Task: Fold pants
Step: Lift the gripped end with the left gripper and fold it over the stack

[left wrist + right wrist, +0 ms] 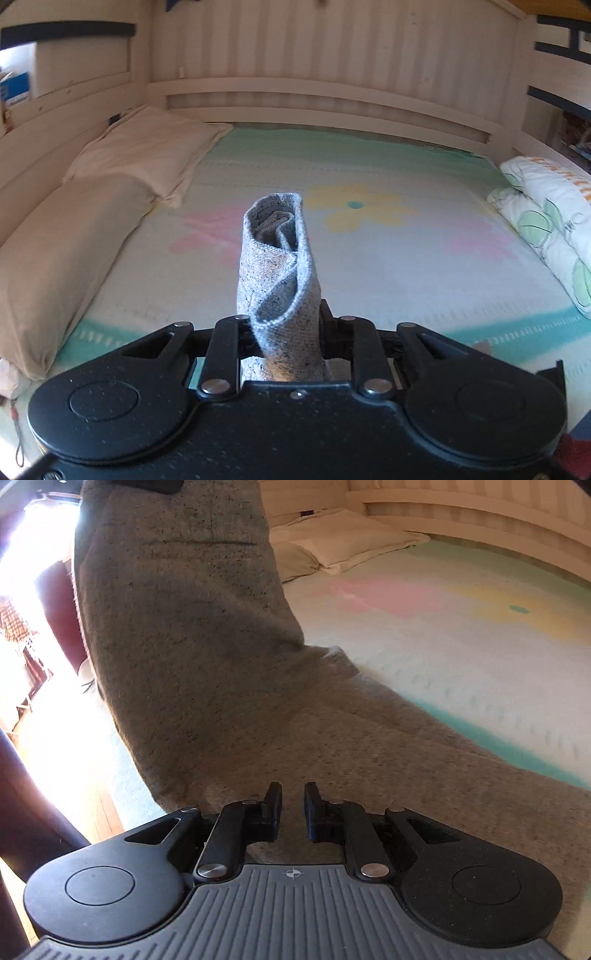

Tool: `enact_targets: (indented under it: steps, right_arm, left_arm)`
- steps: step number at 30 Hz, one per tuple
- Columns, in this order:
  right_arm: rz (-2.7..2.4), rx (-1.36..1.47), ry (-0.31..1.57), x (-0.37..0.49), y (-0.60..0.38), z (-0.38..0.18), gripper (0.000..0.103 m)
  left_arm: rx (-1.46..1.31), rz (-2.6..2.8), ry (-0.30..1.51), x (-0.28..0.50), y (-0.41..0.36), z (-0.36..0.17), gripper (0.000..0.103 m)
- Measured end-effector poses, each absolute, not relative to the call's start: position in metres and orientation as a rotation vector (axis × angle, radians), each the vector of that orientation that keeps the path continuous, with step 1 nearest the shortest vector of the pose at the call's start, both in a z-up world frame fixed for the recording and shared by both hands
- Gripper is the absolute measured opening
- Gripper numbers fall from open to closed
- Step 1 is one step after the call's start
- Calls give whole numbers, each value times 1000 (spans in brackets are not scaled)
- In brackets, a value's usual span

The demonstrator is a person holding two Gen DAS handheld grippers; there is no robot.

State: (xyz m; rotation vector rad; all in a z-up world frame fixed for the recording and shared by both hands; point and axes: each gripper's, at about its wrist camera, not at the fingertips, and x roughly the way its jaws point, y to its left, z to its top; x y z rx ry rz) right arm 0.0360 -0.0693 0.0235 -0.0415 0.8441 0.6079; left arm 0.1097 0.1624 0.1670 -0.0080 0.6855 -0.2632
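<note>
I am clamping my left gripper (284, 332) on a bunched end of the grey pants (275, 266), which is standing up over the pastel flower-print bed sheet (388, 258). My right gripper (293, 805) is hovering with its fingers slightly apart, holding nothing, over the pants where they are draping onto the bed. Cream pillows (147, 155) are lying along the slatted wooden bed frame (332, 48), and a printed quilt roll (550, 206) is resting opposite.

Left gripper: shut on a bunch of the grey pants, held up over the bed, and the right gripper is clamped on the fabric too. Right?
Not quite. The right gripper is open: the right wrist view shows its jaws apart above the pants, gripping nothing. The left gripper is shut on the bunched pants over the bed, as you said.
</note>
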Motion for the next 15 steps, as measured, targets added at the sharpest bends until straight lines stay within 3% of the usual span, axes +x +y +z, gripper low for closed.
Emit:
enact_targets:
  steps: [6, 10, 15]
  right_arm:
    - [424, 81, 875, 42, -142, 30, 14]
    - [257, 119, 940, 38, -194, 22, 14]
    - [171, 202, 984, 25, -240, 11, 14]
  left_arm:
    - [78, -448, 681, 97, 42, 137, 28]
    - [32, -550, 834, 97, -31, 79, 34]
    - [-139, -652, 996, 91, -56, 41, 32]
